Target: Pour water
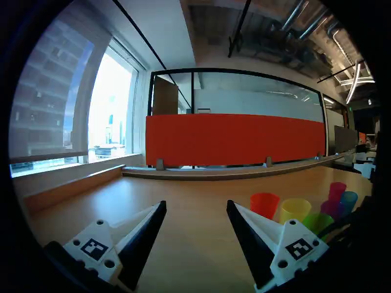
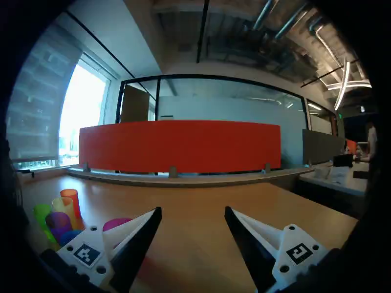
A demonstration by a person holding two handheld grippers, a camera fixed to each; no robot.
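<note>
Broad wooden desk [image 1: 195, 195], pale brown, edged along the back by a low red divider panel [image 1: 234, 139] standing upright across nearly the full width. Behind the panel, a black-framed glass wall [image 1: 254, 93]; off to the left in both views, a tall bright window [image 1: 110, 117] above a long sill. Overhead, exposed ceiling pipes [image 1: 303, 19] and a slanted strip light [image 1: 354, 80], and in the right gripper view a second desk [image 2: 337, 183] off to the right, well apart from the first.

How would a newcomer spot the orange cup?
Find the long red partition behind the wooden desk. In the left gripper view, cups cluster at the desk's right. The orange cup is leftmost, beside the yellow cup, the only orange one.
</note>
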